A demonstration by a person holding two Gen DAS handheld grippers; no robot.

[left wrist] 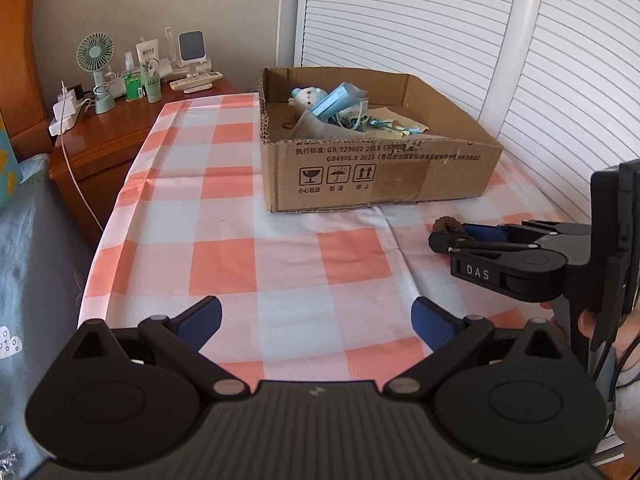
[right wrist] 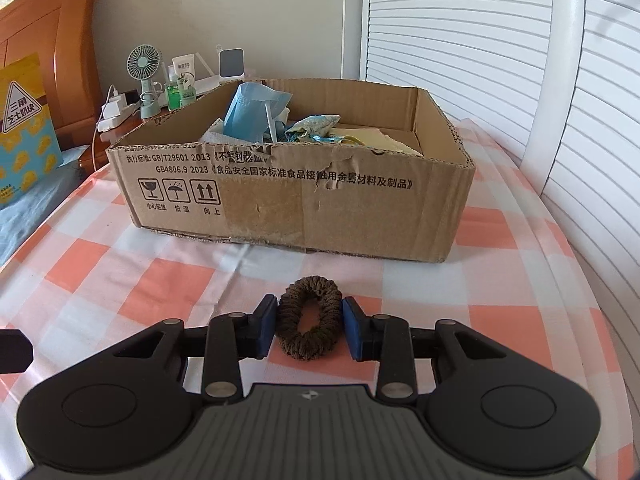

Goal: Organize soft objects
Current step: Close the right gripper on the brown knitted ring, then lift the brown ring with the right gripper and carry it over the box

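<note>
A brown hair scrunchie [right wrist: 310,320] lies on the checked tablecloth in front of the cardboard box [right wrist: 320,208]. My right gripper [right wrist: 310,326] has its blue pads [right wrist: 267,326] pressed against both sides of the scrunchie, squeezing it into an oval. In the left wrist view the scrunchie [left wrist: 446,226] pokes out past the right gripper's tips [left wrist: 442,240] at the right. The box [left wrist: 380,176] holds a blue face mask [right wrist: 252,108], a small white and blue plush [left wrist: 306,98] and other soft items. My left gripper [left wrist: 316,322] is open and empty over the cloth.
A wooden nightstand [left wrist: 120,120] at the left back carries a small fan [left wrist: 96,68], bottles and chargers. White louvred doors [left wrist: 440,40] stand behind the box. A bed with blue bedding [left wrist: 32,240] runs along the left.
</note>
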